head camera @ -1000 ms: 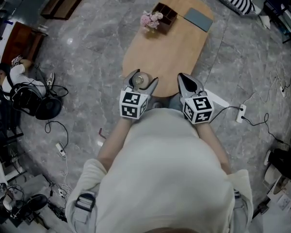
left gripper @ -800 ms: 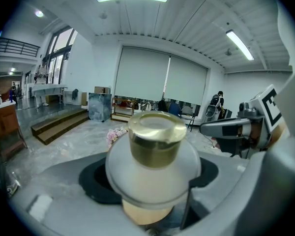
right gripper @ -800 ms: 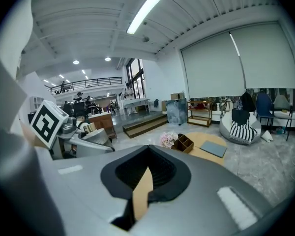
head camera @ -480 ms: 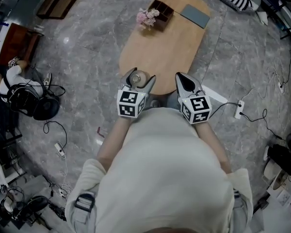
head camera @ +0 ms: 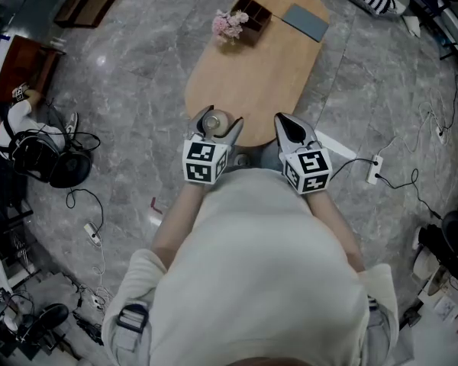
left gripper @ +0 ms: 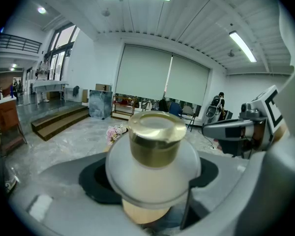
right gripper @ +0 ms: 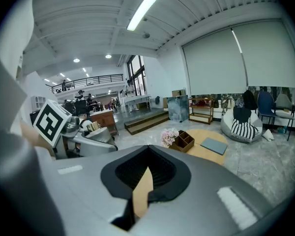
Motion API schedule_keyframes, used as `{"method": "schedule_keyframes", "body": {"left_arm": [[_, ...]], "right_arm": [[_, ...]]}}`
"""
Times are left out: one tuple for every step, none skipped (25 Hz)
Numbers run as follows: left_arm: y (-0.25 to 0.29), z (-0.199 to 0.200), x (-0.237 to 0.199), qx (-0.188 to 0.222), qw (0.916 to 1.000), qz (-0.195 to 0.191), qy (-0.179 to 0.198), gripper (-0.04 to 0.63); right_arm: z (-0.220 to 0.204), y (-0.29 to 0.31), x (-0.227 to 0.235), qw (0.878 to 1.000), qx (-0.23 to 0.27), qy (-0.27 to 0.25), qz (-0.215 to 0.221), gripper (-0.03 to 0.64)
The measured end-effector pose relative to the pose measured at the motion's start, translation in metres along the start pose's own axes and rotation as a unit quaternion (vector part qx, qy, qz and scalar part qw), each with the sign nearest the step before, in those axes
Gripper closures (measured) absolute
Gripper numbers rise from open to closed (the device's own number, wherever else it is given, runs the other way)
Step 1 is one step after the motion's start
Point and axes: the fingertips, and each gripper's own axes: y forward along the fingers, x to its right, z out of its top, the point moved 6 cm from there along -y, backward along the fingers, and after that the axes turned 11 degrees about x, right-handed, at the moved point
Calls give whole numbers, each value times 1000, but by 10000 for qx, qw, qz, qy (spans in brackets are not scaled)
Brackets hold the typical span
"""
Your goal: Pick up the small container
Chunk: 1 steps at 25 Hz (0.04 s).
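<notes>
The small container [head camera: 216, 120] is a white round jar with a gold lid [left gripper: 156, 137]. My left gripper [head camera: 217, 125] is shut on it, with the jaws pressed to its two sides over the near end of the oval wooden table [head camera: 252, 75]. In the left gripper view the jar [left gripper: 152, 171] fills the middle, and tan wood shows beneath it. My right gripper [head camera: 290, 126] is beside it to the right, shut with nothing in it. In its own view the right gripper [right gripper: 143, 183] has its jaws together, with only a thin slit between them.
At the table's far end are pink flowers [head camera: 229, 24], a brown compartment box [head camera: 253, 11] and a grey flat pad [head camera: 305, 21]. Cables and a power strip [head camera: 376, 172] lie on the marble floor to the right. Headphones and bags [head camera: 49, 158] lie to the left.
Nothing has changed in either grip. The left gripper still holds the jar, and the head view has shifted slightly over the table.
</notes>
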Motion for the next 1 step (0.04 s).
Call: {"method": "schedule_keyframes", "body": {"left_arm": [[0,0,0,-5,10000,6,-3,242]], "right_arm": [[0,0,0,10000,-9,-4,4,620]]}}
